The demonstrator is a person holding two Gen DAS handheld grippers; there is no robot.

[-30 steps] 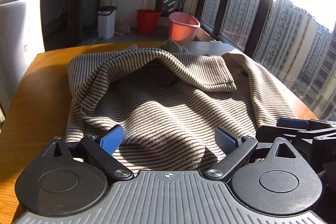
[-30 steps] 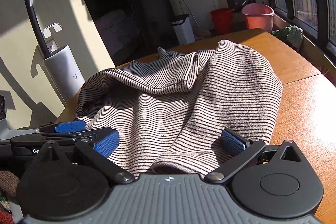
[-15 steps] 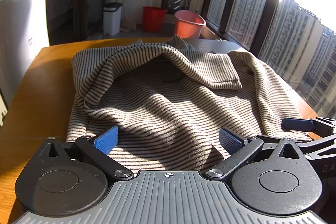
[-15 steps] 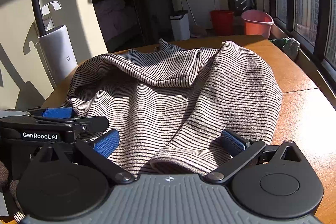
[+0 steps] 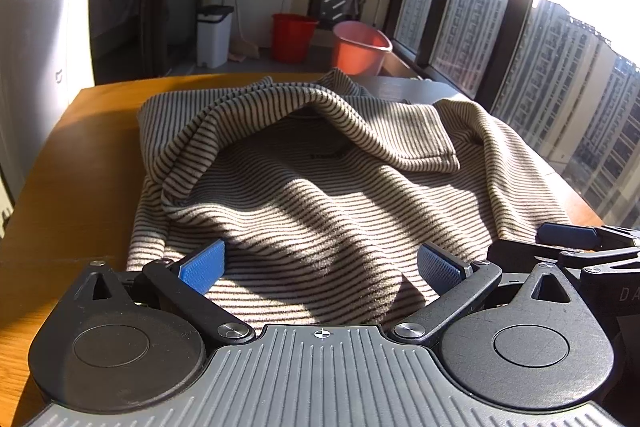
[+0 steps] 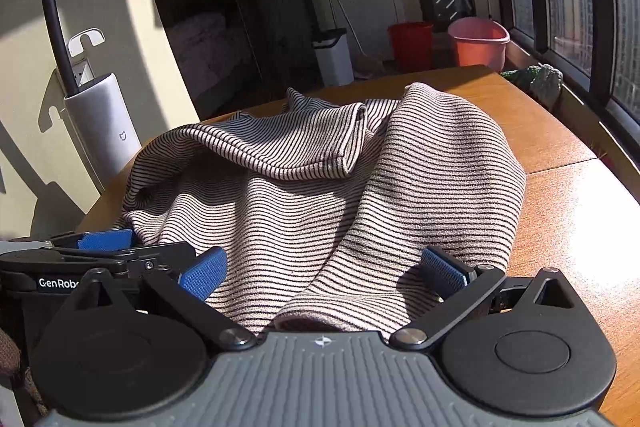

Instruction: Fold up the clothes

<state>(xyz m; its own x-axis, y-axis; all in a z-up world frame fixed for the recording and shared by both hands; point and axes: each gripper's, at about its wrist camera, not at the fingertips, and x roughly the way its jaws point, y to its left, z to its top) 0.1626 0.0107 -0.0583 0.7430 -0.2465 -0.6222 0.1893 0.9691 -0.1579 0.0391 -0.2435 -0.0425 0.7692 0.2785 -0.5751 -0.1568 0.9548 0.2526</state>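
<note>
Left wrist: sunlit wooden table (image 5: 80, 163) (windows (image 5: 560, 75) beside)

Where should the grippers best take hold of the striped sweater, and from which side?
Probably the near hem of the striped sweater, from the near table edge. It lies flat there between the open left gripper and right gripper; farther back it is bunched.

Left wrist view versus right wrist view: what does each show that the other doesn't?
Only the left wrist view shows the apartment towers close outside the window. Only the right wrist view shows the white vacuum dock against the wall and a green cloth on the sill. Both show the striped garment on the wooden table, both buckets, and both open claws.
</note>
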